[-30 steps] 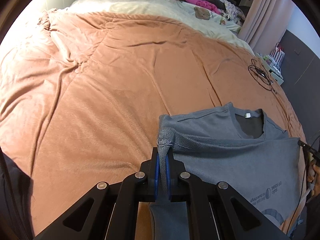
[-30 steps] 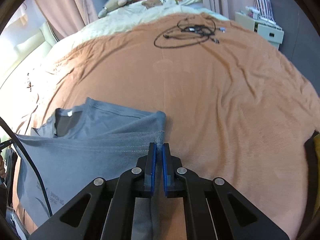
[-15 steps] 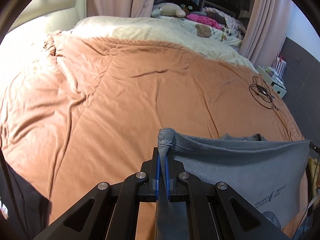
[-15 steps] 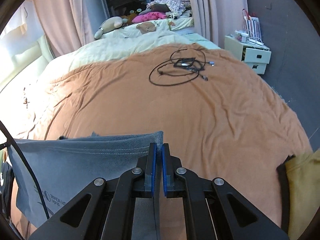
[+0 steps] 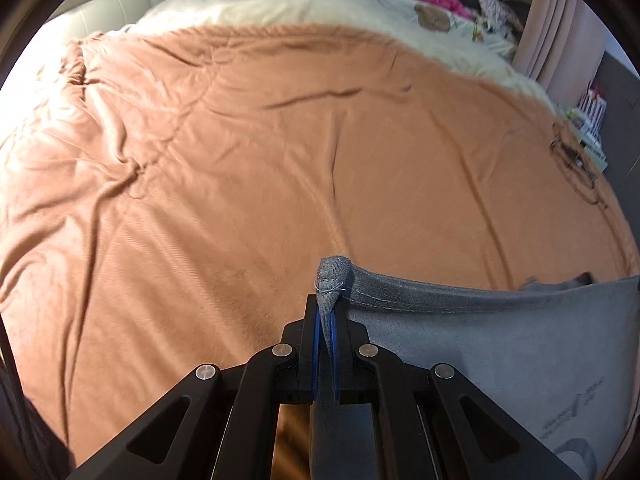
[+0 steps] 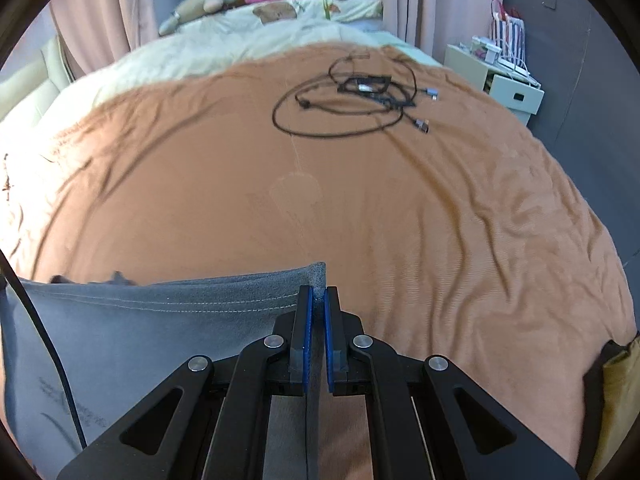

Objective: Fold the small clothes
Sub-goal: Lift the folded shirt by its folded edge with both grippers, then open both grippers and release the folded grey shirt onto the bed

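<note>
A grey T-shirt (image 5: 480, 340) hangs stretched between my two grippers above an orange-brown bed cover (image 5: 240, 160). My left gripper (image 5: 328, 312) is shut on one hem corner, which bunches up above the jaws. My right gripper (image 6: 318, 300) is shut on the other hem corner of the shirt (image 6: 140, 320). The hem runs taut between them. Printed lettering shows low on the cloth. A bit of the shirt's far part peeks over the hem; the rest is hidden behind the raised cloth.
A coil of black cables (image 6: 352, 100) lies on the cover far ahead on the right. A cream blanket (image 5: 320, 12) and soft toys lie at the bed's head. A white bedside cabinet (image 6: 496, 80) stands right. A yellow cloth (image 6: 616, 400) sits at the near right edge.
Both grippers have lifted the shirt's hem and carried it forward over the collar end. The collar and shoulders, plainly seen a second ago, are now hidden behind the raised cloth.
</note>
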A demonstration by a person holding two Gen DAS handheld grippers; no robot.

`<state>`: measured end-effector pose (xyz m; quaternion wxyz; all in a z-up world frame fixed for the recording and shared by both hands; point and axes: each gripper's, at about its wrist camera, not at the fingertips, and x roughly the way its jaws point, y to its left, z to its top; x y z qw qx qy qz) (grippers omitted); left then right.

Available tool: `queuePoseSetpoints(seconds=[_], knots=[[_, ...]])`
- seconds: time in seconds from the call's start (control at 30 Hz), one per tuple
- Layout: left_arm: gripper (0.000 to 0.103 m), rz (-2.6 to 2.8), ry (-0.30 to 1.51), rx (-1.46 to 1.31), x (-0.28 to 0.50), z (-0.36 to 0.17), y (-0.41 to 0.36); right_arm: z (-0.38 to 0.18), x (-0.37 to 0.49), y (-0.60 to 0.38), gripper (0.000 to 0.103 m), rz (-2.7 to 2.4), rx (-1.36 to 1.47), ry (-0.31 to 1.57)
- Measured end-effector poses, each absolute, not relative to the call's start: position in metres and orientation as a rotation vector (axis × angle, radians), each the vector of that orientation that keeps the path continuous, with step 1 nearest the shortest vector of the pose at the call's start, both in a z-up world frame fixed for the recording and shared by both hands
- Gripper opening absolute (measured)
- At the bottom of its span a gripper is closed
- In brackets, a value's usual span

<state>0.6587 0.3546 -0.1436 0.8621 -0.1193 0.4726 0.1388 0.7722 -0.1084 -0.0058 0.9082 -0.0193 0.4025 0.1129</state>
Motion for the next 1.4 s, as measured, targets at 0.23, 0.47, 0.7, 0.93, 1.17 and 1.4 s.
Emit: queuePoseSetpoints(seconds=[0.23,0.47,0.7,0.93,1.17,1.4], knots=[[0.009,0.296,1.075,-0.241,0.681,-0.177,0.355,-0.033,0.809,-0.092,0.002,0.2,-0.04,0.894],[0.046,0.314,0.995,-0.267,0.658,-0.148,0.352,-0.013,0.795,-0.091,0.05,0.192,-0.044,0.841],[0.046,0.218,1.002,-0.253,0.636,-0.131,0.317,0.007,0.751,-0.065,0.051,0.286,-0.07,0.807],[0.035,0.207,1.094,-0.26,0.632,-0.158,0.308,-0.006,0.734,-0.018,0.05,0.401,-0.113,0.876],[0.035,0.227,1.139,-0.254,0.634,-0.183,0.318,-0.014,0.744,0.031,0.05,0.473,-0.165,0.945],[0.035,0.204,1.123,-0.241,0.634,-0.182,0.323,-0.047,0.779,0.069,0.049,0.41,-0.26,0.988]])
